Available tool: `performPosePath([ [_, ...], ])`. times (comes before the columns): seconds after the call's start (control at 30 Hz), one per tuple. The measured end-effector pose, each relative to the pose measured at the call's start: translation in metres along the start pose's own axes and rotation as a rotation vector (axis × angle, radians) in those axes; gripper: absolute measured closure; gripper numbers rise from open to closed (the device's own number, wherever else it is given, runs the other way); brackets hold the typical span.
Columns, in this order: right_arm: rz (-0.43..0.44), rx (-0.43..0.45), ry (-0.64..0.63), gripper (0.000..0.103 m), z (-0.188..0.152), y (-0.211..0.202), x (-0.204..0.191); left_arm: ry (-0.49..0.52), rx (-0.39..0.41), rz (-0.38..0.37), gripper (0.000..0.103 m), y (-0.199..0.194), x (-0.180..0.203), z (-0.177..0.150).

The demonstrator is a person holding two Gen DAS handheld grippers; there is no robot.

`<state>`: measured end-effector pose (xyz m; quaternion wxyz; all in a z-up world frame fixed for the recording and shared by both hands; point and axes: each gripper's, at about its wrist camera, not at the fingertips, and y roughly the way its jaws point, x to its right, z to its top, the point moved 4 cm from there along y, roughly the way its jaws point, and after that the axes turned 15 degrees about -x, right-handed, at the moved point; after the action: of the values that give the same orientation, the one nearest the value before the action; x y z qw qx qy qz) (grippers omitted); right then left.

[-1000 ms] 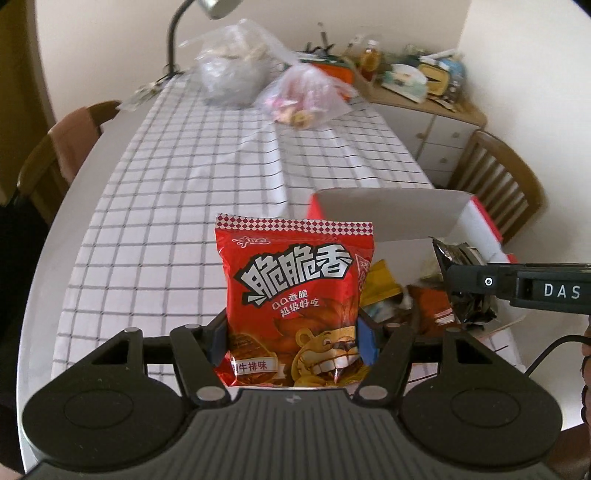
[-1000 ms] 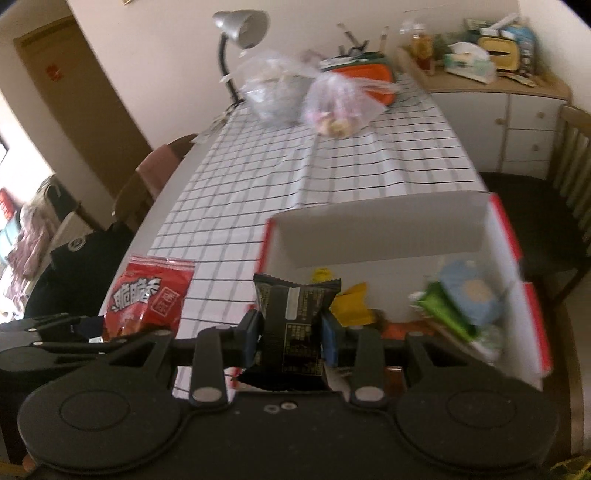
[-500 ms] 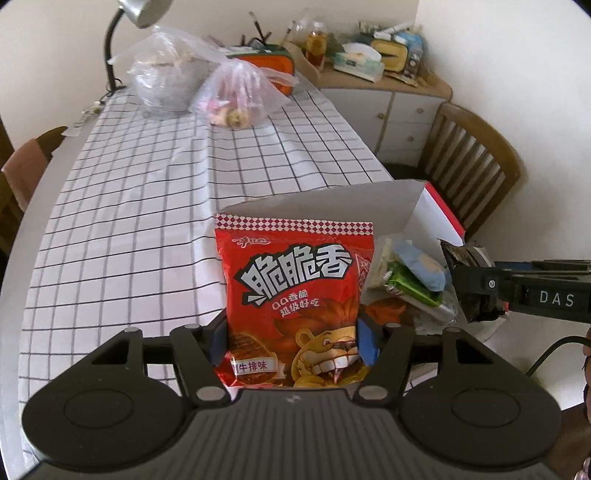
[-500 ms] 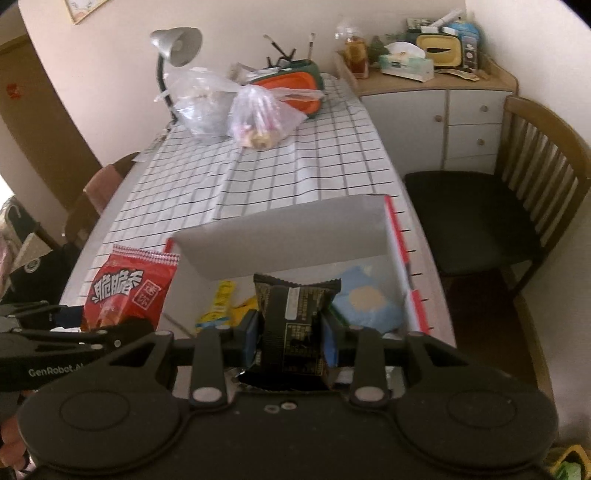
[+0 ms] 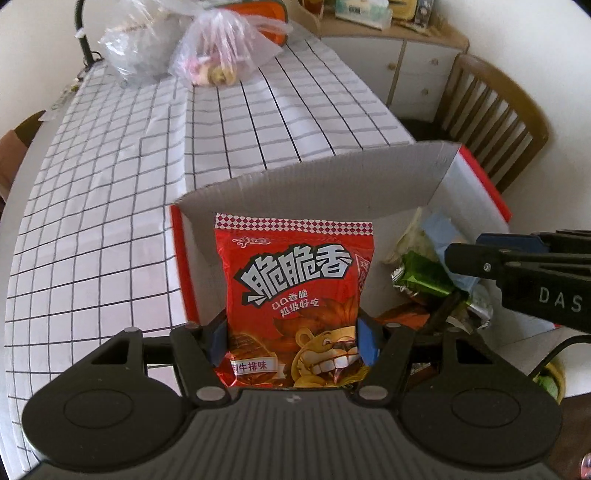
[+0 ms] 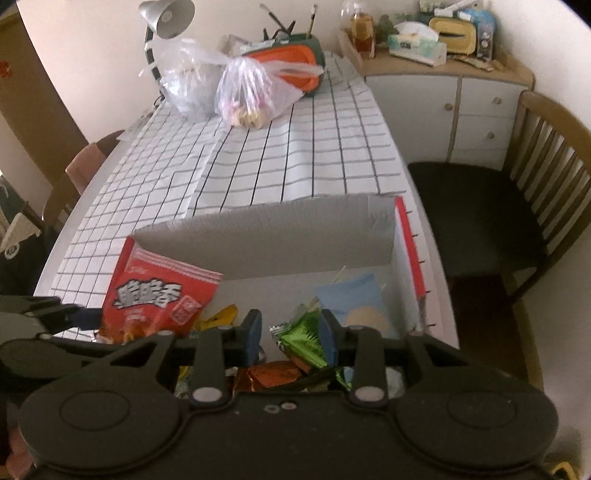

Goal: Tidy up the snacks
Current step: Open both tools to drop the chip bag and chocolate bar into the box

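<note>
My left gripper (image 5: 293,341) is shut on a red snack bag (image 5: 295,295) with a lion print, held upright over the left end of the open red-and-white box (image 5: 314,184). The bag also shows in the right wrist view (image 6: 159,295), at the box's left end (image 6: 266,236). My right gripper (image 6: 290,334) is open and empty above the box's snacks, over a green foil pack (image 6: 303,338), beside a light blue pack (image 6: 354,299). The right gripper shows in the left wrist view (image 5: 517,266). The dark pack it held is not clearly visible.
Two plastic bags (image 6: 251,88) and an orange container (image 6: 291,59) sit at the far end of the checked tablecloth (image 6: 280,158), by a desk lamp (image 6: 166,18). A wooden chair (image 6: 517,192) and a white cabinet (image 6: 461,103) stand to the right.
My right gripper has opened and let go of the dark snack pack over the box. My left gripper has carried the red bag rightwards over the box's left end.
</note>
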<state>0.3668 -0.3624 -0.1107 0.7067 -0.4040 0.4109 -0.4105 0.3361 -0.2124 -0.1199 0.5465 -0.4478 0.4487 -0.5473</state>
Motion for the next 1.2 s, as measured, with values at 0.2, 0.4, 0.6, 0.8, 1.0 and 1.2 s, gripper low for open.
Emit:
performPosePath([
  [0.2,0.018,-0.04,-0.002,0.069,-0.007,0.012,0.003,0.011,-0.081,0.014,0.038,0.025,0.004,0.008],
  [0.4,0.033,-0.067,0.002,0.067,-0.017,0.017,0.008,0.011,-0.125,0.013,0.037,0.038,0.004,0.01],
  [0.6,0.038,-0.074,-0.004,0.065,-0.024,0.018,0.01,-0.008,-0.121,0.014,0.036,0.037,0.005,0.009],
  [0.8,0.055,-0.055,-0.016,0.063,-0.029,0.011,0.01,-0.025,-0.089,0.013,0.036,0.026,0.006,0.0],
  [1.0,0.065,-0.009,-0.026,0.063,-0.037,-0.007,0.006,-0.042,-0.026,0.007,0.036,0.005,0.007,-0.012],
  [1.2,0.089,0.051,-0.035,0.053,-0.044,-0.03,-0.005,-0.053,0.056,-0.009,0.036,-0.023,0.001,-0.027],
])
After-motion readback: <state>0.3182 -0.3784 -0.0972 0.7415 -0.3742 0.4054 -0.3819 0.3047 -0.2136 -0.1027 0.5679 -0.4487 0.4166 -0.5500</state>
